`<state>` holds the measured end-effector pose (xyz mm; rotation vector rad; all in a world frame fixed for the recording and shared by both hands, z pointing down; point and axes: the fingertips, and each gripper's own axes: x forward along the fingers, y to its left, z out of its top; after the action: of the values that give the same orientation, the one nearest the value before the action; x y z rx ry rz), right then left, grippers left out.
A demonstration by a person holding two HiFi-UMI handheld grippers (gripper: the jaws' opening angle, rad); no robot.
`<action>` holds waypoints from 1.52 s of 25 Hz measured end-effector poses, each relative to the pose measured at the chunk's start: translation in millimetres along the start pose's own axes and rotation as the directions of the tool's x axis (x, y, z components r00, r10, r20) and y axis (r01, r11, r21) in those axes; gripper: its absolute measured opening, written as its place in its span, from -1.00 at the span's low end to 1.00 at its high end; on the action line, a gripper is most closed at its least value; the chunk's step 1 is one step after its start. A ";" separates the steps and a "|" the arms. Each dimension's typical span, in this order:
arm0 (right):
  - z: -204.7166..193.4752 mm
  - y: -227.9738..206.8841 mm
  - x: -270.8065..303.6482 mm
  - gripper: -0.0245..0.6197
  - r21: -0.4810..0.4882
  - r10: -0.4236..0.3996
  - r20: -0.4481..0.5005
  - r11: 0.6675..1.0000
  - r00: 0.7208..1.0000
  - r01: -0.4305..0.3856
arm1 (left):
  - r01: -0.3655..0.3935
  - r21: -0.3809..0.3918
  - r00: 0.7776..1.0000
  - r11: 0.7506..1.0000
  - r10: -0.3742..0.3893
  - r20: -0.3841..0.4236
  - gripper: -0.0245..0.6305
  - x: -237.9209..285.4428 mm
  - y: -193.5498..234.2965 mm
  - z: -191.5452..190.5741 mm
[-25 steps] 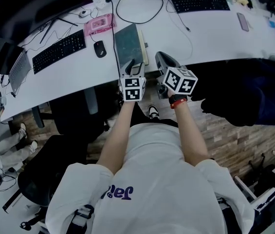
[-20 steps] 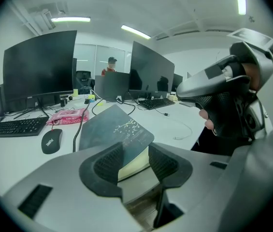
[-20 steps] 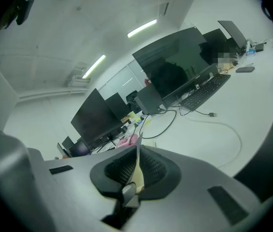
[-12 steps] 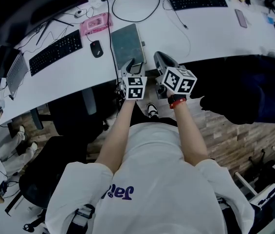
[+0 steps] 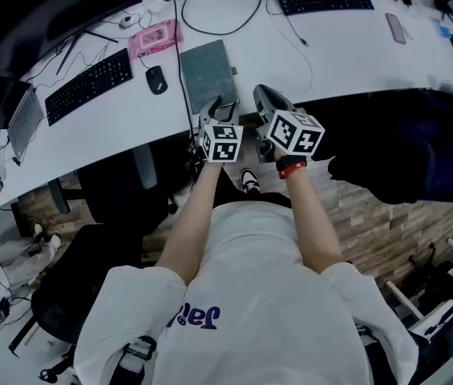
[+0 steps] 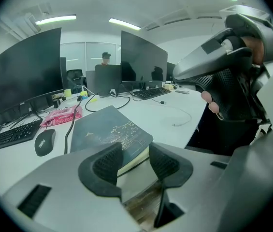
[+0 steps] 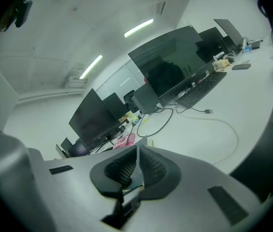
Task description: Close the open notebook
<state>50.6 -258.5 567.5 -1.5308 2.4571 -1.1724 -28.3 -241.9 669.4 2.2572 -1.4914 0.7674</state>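
As jaws just opened further, left gripper (image 5: 216,104) tilts down over notebook (image 5: 206,66).

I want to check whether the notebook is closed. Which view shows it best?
The left gripper view: the notebook lies close ahead, dark patterned cover on top, page edges beneath, so it looks closed. The head view shows it small, from above. The right gripper view does not clearly show it.
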 end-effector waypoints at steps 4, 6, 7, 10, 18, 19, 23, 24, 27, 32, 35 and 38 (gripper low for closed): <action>1.2 -3.3 -0.7 -0.82 0.009 -0.005 0.006 1.000 1.000 0.005 | 0.002 0.023 1.000 1.000 -0.002 -0.018 -0.35 4.2 -0.5 -3.7; 2.3 -4.2 0.0 -0.82 0.007 -0.005 0.009 1.000 1.000 0.005 | 0.002 0.036 1.000 0.999 -0.001 -0.027 -0.34 7.3 -0.3 -4.8; 2.7 -4.4 0.3 -0.82 0.006 -0.004 0.010 1.000 1.000 0.004 | 0.003 0.042 1.000 0.999 -0.002 -0.030 -0.33 8.7 -0.4 -5.1; 1.6 -4.3 -4.0 -0.82 0.012 -0.005 0.004 1.000 1.000 0.005 | 0.010 0.056 0.999 0.998 -0.008 -0.047 -0.32 8.5 -5.6 -10.1; 10.4 9.6 -8.3 -0.82 -0.012 0.019 0.004 1.000 1.000 -0.019 | 0.109 -0.192 0.994 0.975 -0.105 0.035 -0.30 1.2 2.4 2.5; 10.8 11.2 -9.7 -0.82 -0.015 0.023 0.005 1.000 1.000 -0.023 | 0.115 -0.189 0.993 0.975 -0.111 0.032 -0.30 0.2 0.7 1.9; 13.5 24.9 -15.6 -0.82 -0.035 0.043 0.020 0.998 0.999 -0.042 | 0.118 -0.225 0.992 0.967 -0.108 0.057 -0.30 -8.2 1.3 9.0; 14.7 28.2 -17.3 -0.82 -0.043 0.046 0.028 0.998 0.999 -0.045 | 0.119 -0.242 0.991 0.963 -0.103 0.081 -0.30 -12.7 2.7 14.6; 22.4 36.9 -23.7 -0.82 -0.076 0.056 0.053 0.996 0.997 -0.052 | 0.115 -0.284 0.986 0.952 -0.073 0.152 -0.30 -31.7 9.9 34.8; 35.4 49.0 -36.6 -0.82 -0.168 0.059 0.060 0.985 0.996 -0.048 | 0.081 -0.314 0.969 0.946 -0.002 0.245 -0.30 -78.1 29.4 69.1; 44.0 57.1 -45.1 -0.82 -0.268 0.046 0.070 0.963 0.996 -0.025 | 0.058 -0.296 0.958 0.953 0.031 0.285 -0.32 -110.4 38.8 89.3; 50.9 68.5 -57.3 -0.82 -0.309 0.068 0.076 0.950 0.995 -0.041 | 0.029 -0.285 0.940 0.958 0.071 0.334 -0.36 -146.0 44.5 106.9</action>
<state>47.4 -227.3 469.6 -1.5283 2.7024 -0.7234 -86.8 -209.4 495.6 2.2274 -1.6532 0.1456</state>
